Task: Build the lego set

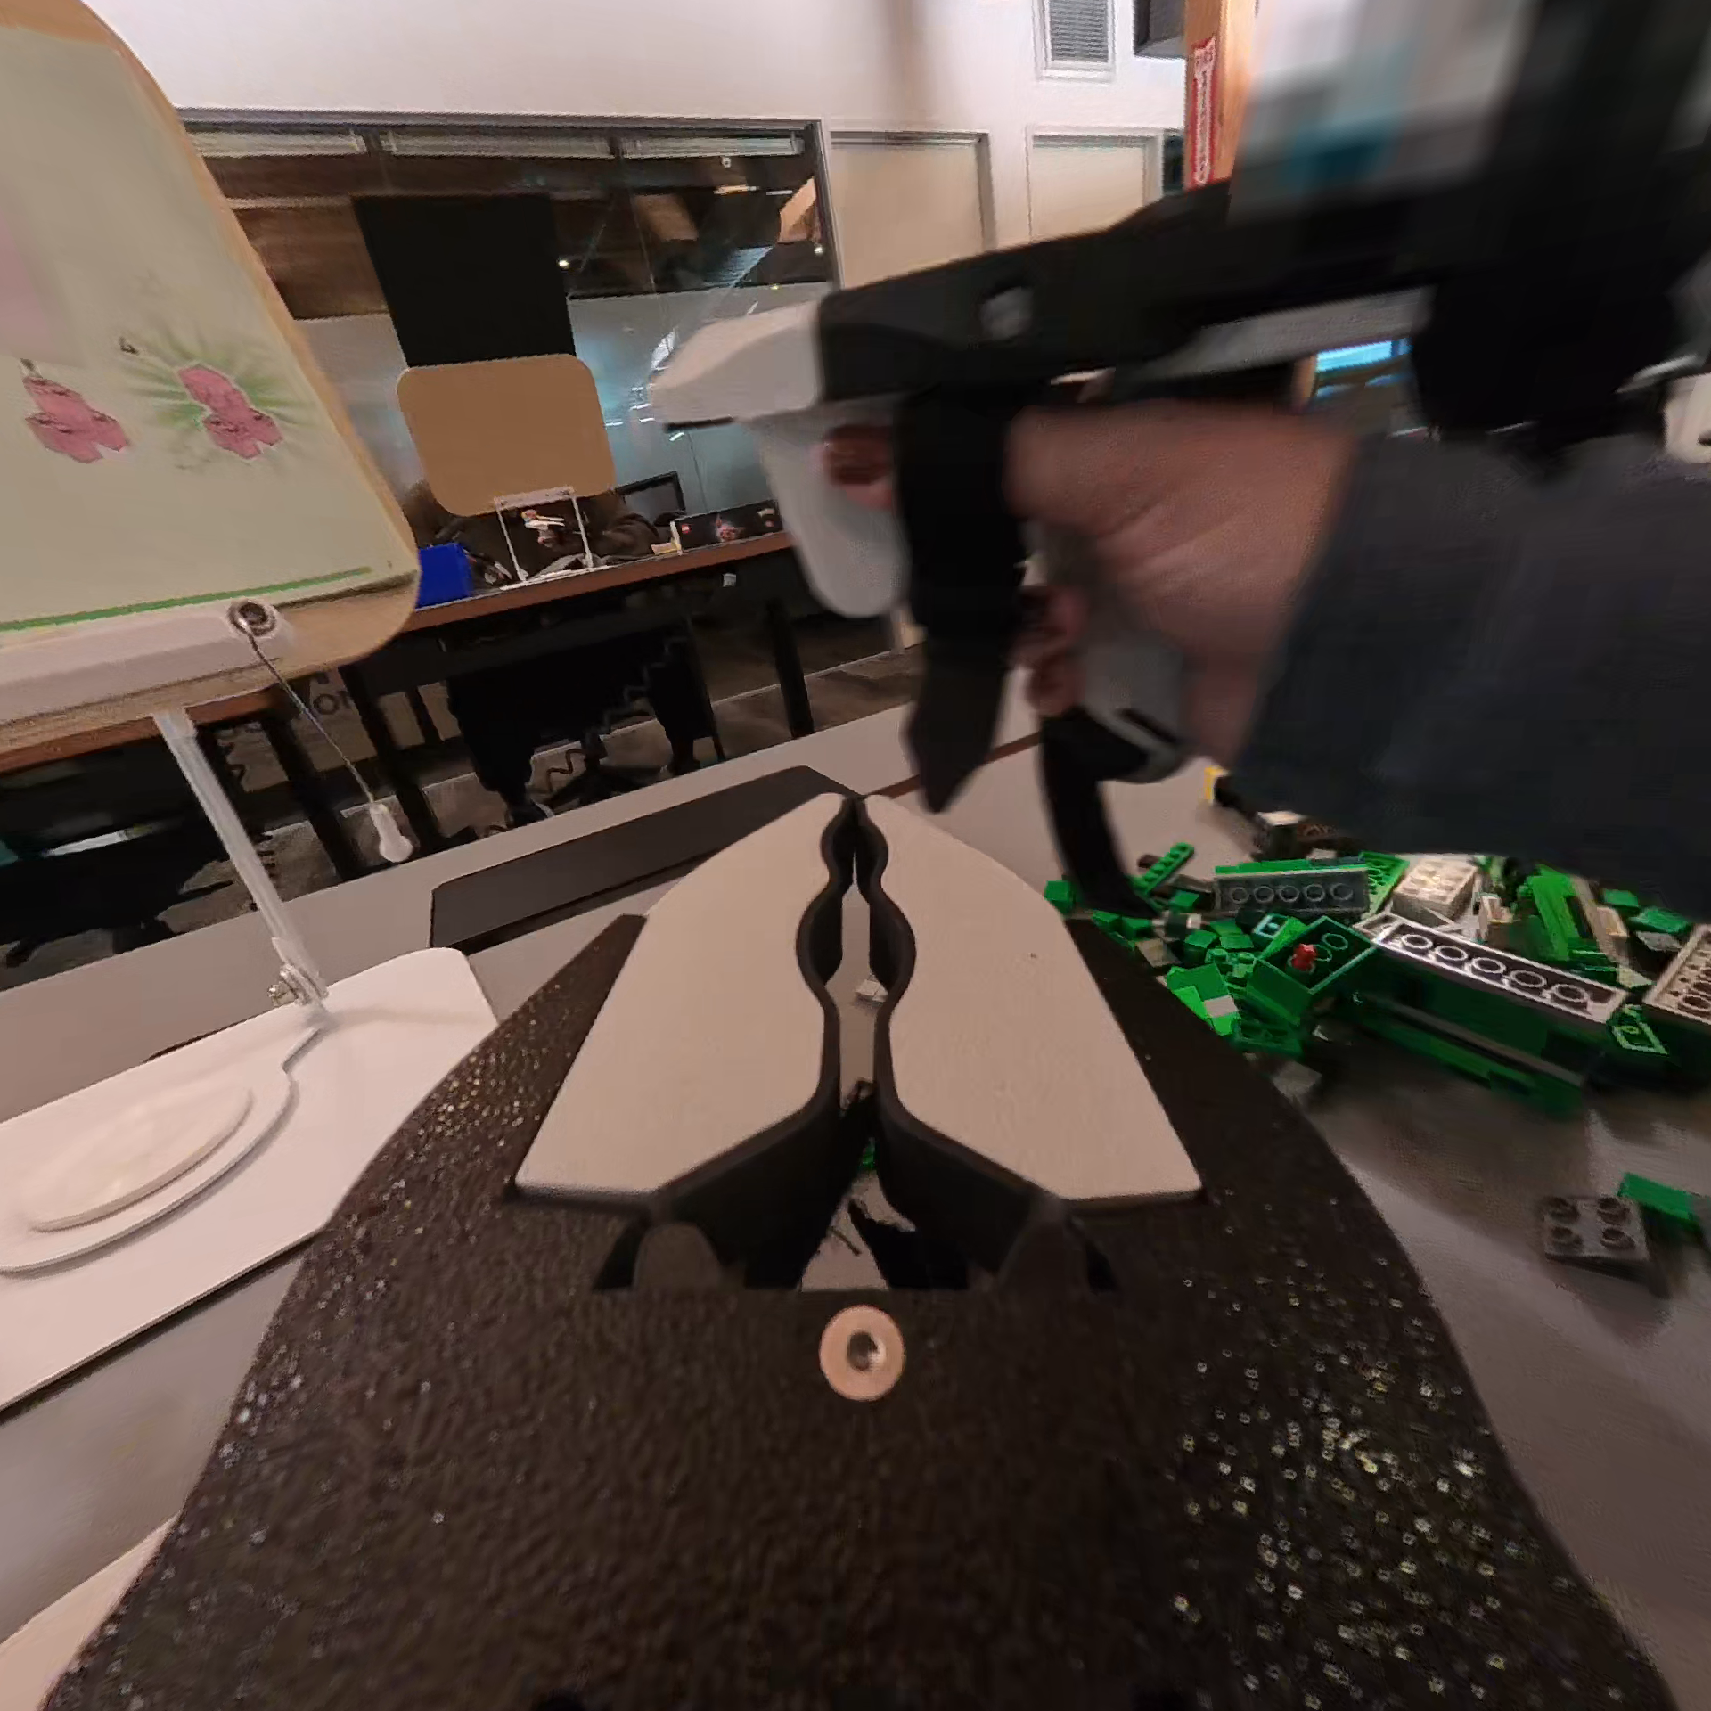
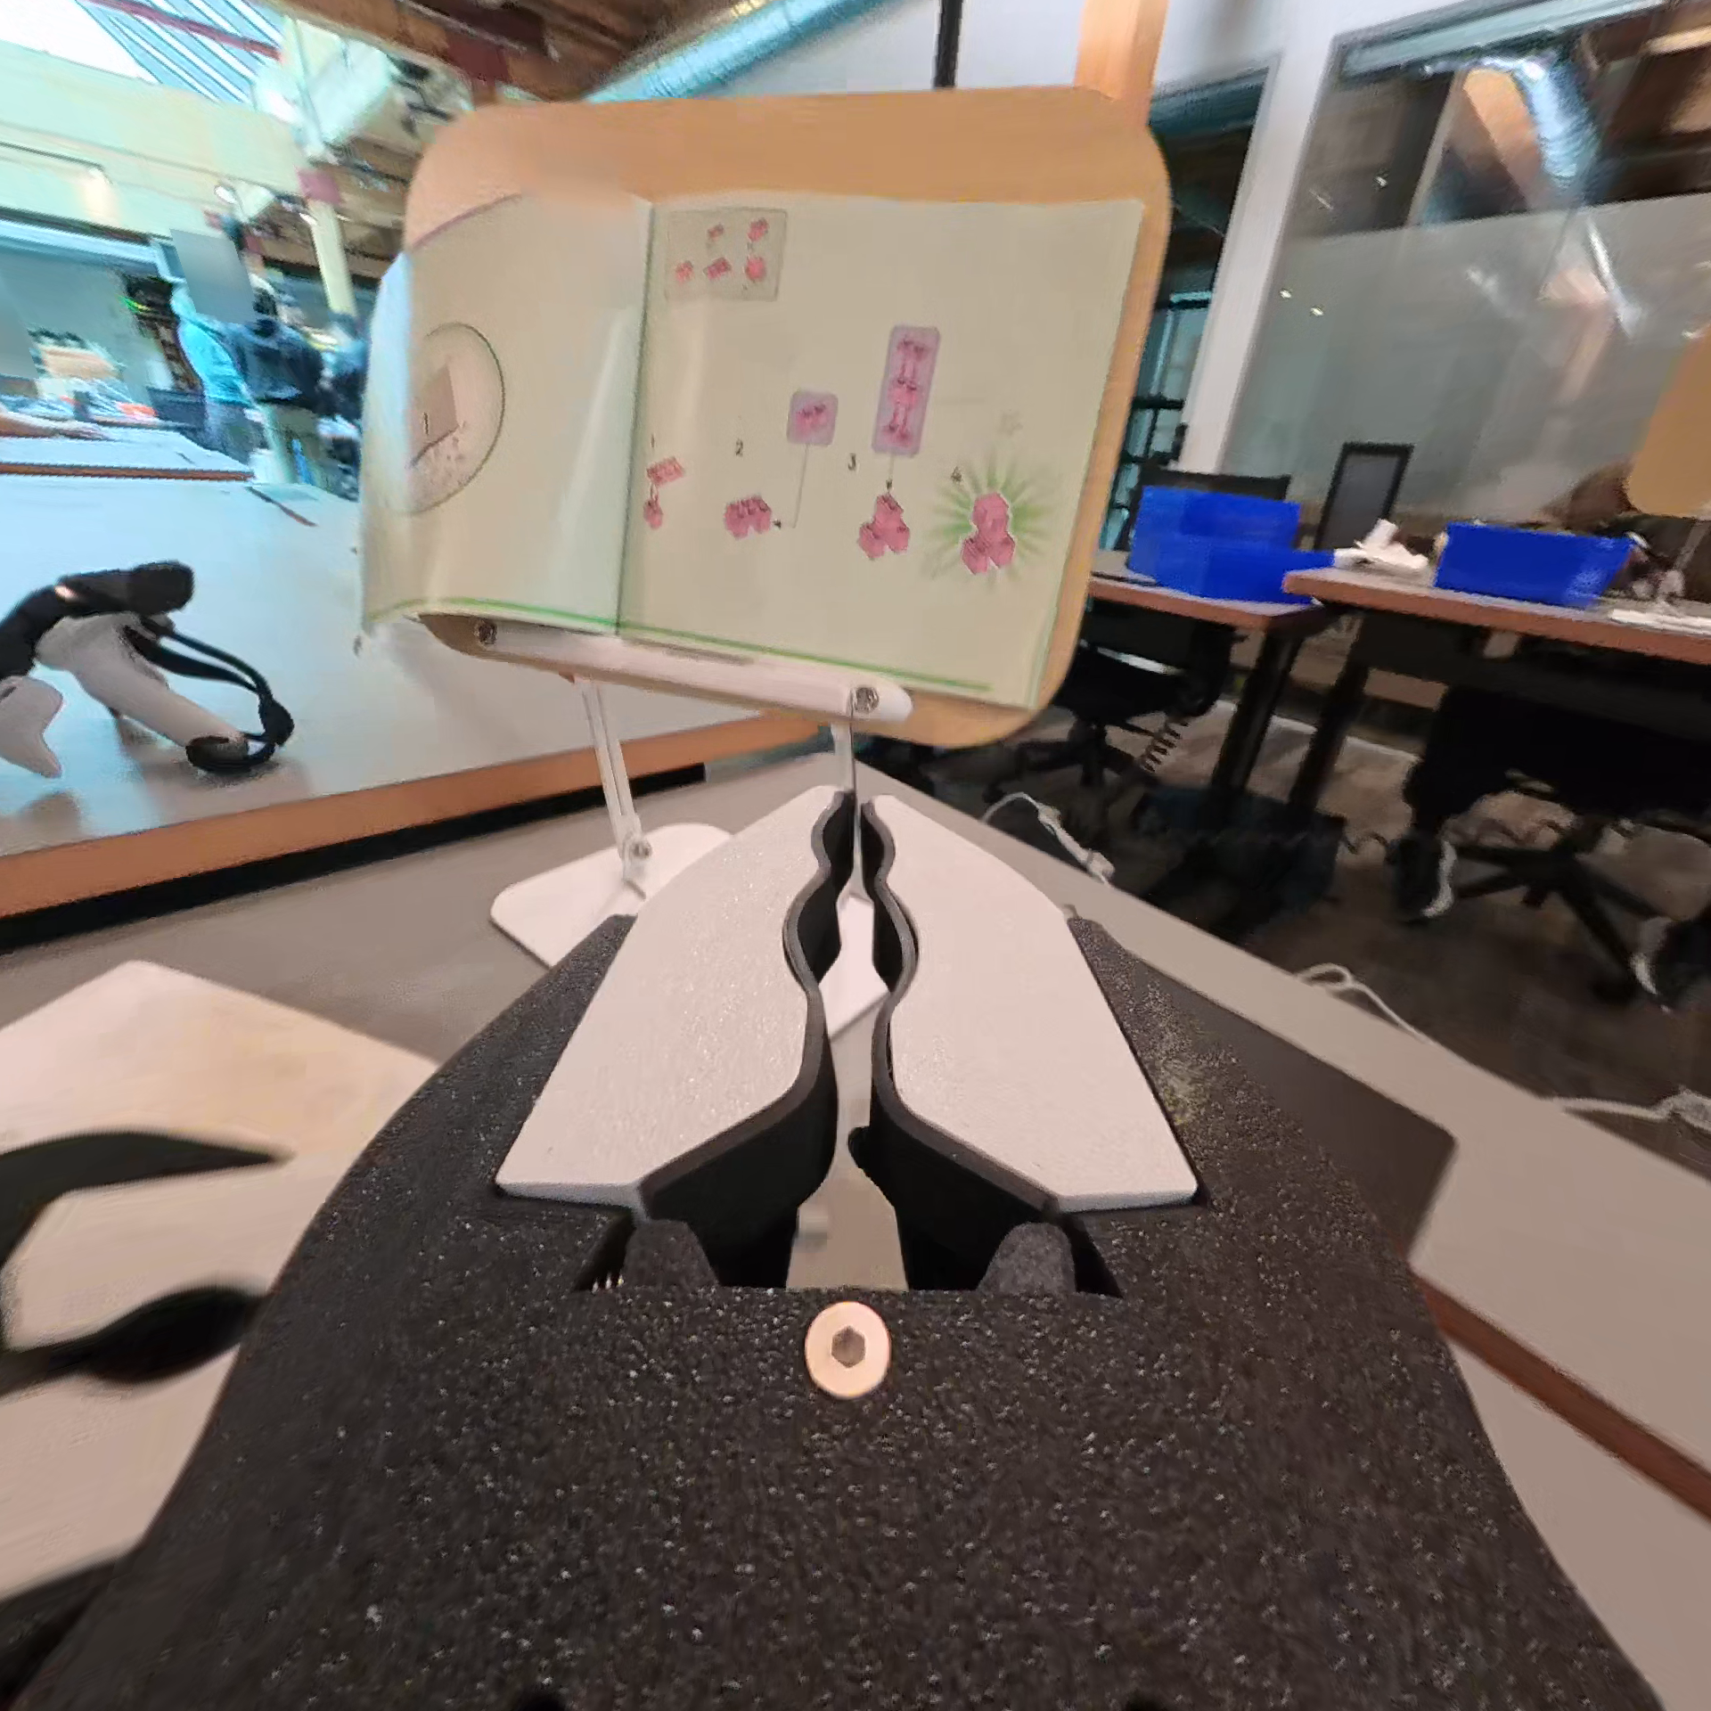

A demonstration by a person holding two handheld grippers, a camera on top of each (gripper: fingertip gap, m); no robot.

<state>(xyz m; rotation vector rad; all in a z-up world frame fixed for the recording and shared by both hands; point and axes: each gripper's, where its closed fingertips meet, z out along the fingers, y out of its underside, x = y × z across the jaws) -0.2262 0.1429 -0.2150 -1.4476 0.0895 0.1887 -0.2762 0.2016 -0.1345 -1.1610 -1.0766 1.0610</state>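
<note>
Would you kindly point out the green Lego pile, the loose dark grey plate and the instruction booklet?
green Lego pile [image 1: 1444,981]: left wrist view, middle of heap.
dark grey plate [image 1: 1594,1231]: left wrist view, studded top.
instruction booklet [image 2: 833,444]: right wrist view, right-hand page.

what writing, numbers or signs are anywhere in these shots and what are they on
I don't copy out writing, so here is only where it stands.
instruction booklet on its stand: small printed marks beside the pink build pictures.
red sign on the wooden post, far back: too blurred to read.
lego pieces on the table: no writing that I can see.
</note>
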